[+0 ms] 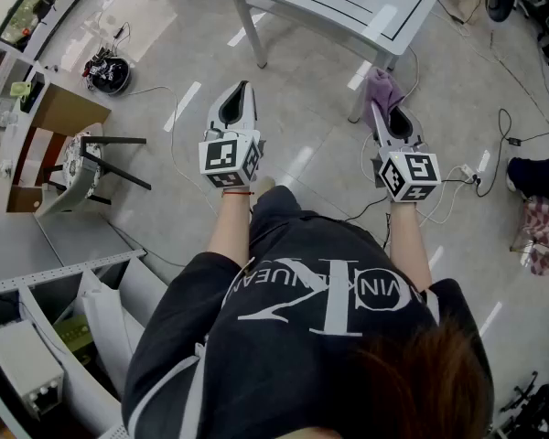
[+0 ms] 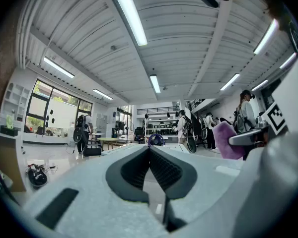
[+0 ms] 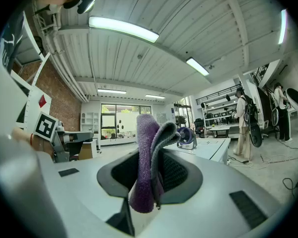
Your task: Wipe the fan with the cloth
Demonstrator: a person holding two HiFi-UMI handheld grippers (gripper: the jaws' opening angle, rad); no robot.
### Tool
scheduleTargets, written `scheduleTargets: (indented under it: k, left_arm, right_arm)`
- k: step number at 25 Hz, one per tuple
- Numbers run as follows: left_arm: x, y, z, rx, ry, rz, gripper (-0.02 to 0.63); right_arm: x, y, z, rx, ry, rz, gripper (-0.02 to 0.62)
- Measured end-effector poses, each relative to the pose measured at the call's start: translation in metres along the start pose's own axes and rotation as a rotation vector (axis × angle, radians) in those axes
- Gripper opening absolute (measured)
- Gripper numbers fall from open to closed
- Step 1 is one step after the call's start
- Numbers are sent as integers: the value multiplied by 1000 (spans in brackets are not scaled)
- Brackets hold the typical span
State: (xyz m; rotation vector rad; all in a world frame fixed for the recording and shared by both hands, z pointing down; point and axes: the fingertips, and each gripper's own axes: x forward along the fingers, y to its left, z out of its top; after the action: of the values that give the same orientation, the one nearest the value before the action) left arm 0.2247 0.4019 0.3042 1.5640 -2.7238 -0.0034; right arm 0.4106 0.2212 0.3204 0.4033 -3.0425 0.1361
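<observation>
Fan [image 3: 187,137]: small, purple-blue, with a round caged head. It stands on the white tabletop [image 3: 216,148], ahead of the right jaws and just right of the cloth's upper fold. From the left gripper [image 2: 150,148] it appears far off, straight beyond the jaw tips.

Writing: the person's dark shirt [image 1: 320,291] bears a large pale "CK", upside down in the head view. A smaller line of letters crosses it, only partly legible. The marker cubes [image 1: 229,160] show black-and-white square patterns and no words. The tabletop carries thin black ruled lines.

Cloth [image 3: 145,133]: purple, fleecy, folded double and standing upright.

Right gripper [image 3: 154,157]: jaws pinch the cloth, which rises above them and hangs a little below.

Left gripper: jaws pressed together with nothing between them.
</observation>
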Motion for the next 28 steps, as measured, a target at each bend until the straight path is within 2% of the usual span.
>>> scheduleTargets:
  k: [6, 14, 22, 28]
  left_arm:
    - [6, -6, 4, 11, -25, 0, 6]
    - [33, 4, -5, 12, 3, -15, 6]
    - [102, 22, -20, 1, 17, -94, 6]
    - [172, 57, -30, -7, 52, -147, 6]
  right_arm:
    - [3, -4, -1, 7, -14, -1, 106]
    - [29, -13, -7, 23, 3, -7, 106]
    - [87, -35, -11, 47, 13, -48, 106]
    - [147, -59, -11, 46, 32, -136, 107]
